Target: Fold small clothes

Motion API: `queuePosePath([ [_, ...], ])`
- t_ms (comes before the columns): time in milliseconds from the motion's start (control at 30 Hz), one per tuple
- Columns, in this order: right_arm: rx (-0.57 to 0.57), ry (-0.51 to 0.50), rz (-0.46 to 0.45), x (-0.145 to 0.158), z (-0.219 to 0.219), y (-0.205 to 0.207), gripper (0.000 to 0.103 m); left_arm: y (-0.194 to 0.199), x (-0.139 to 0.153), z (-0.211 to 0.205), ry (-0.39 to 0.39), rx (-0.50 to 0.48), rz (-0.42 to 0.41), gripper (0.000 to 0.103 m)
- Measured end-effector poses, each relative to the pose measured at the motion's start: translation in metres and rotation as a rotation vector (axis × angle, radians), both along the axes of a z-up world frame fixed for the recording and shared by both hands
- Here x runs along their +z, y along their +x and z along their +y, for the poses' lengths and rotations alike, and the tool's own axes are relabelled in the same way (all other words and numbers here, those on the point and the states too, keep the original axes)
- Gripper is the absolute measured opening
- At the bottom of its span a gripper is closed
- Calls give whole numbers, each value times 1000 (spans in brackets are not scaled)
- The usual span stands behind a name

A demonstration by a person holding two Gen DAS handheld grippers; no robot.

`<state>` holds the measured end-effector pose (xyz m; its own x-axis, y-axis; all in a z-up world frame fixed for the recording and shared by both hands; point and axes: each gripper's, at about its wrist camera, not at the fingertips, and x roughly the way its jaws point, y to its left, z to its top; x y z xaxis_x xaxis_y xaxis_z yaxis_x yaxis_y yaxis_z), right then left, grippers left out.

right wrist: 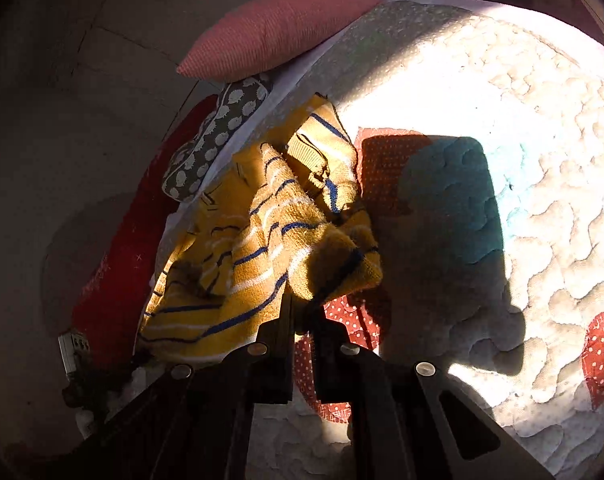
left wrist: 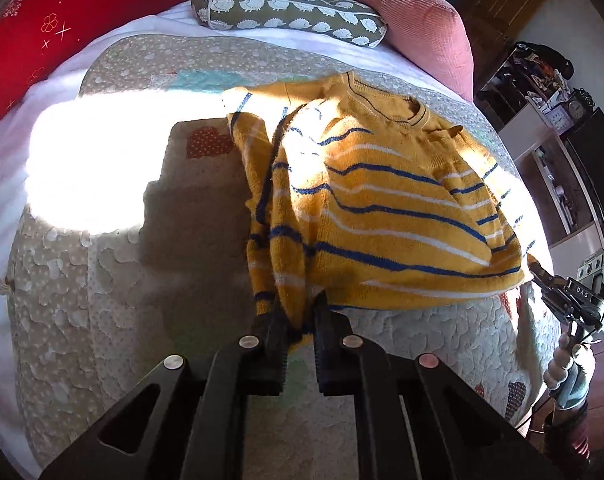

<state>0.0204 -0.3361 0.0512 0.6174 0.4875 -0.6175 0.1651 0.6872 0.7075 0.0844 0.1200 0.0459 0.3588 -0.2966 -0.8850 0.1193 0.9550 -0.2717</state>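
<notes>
A small mustard-yellow sweater (left wrist: 382,204) with blue and white stripes lies on a quilted bedspread (left wrist: 101,280), its neck pointing away. My left gripper (left wrist: 302,314) is shut on the near left corner of the hem, and the knit bunches between its black fingers. At the far right of the left wrist view, my right gripper (left wrist: 540,274) meets the hem's other corner. In the right wrist view the sweater (right wrist: 261,248) is rumpled and partly lifted, and the right gripper (right wrist: 304,312) is shut on its near corner.
A red pillow (left wrist: 41,32), a grey hedgehog-print cushion (left wrist: 285,8) and a pink cushion (left wrist: 414,16) line the far side of the bed. Strong sunlight and dark shadows cross the quilt (right wrist: 502,100). Shelves with clutter (left wrist: 542,92) stand at the right.
</notes>
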Motion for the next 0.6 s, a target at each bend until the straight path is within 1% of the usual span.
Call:
queuePosePath([
  [67, 3, -11, 44, -14, 2, 3, 7, -2, -19, -3, 38, 10, 39, 10],
  [100, 10, -7, 63, -22, 2, 5, 8, -3, -28, -2, 32, 24, 58, 10],
  [167, 13, 13, 75, -30, 2, 6, 8, -5, -36, 6, -28, 53, 54, 11],
  [233, 12, 5, 65, -26, 0, 3, 10, -9, -32, 15, -90, 67, 40, 14],
  [267, 17, -20, 63, -22, 0, 1, 14, -12, -29, 19, -103, 70, 33, 14],
  [300, 23, -53, 61, -18, 0, -1, 19, -15, -24, 23, -94, 72, 22, 14],
  [333, 27, -87, 57, -13, -1, -4, 22, -18, -18, 26, -67, 72, 7, 15],
  [367, 25, -121, 48, -7, -2, -7, 27, -21, -11, 29, -39, 68, -13, 15],
  [433, 10, -189, 26, 6, -6, -12, 31, -27, 5, 35, -17, 71, -59, 16],
  [533, -23, -272, -27, 27, -9, -14, 31, -26, 31, 38, -48, 72, -118, 21],
  [567, -17, -291, -52, 35, -7, -11, 31, -21, 37, 34, -68, 65, -129, 23],
  [600, 2, -302, -74, 41, -3, -5, 31, -15, 41, 28, -89, 52, -133, 28],
])
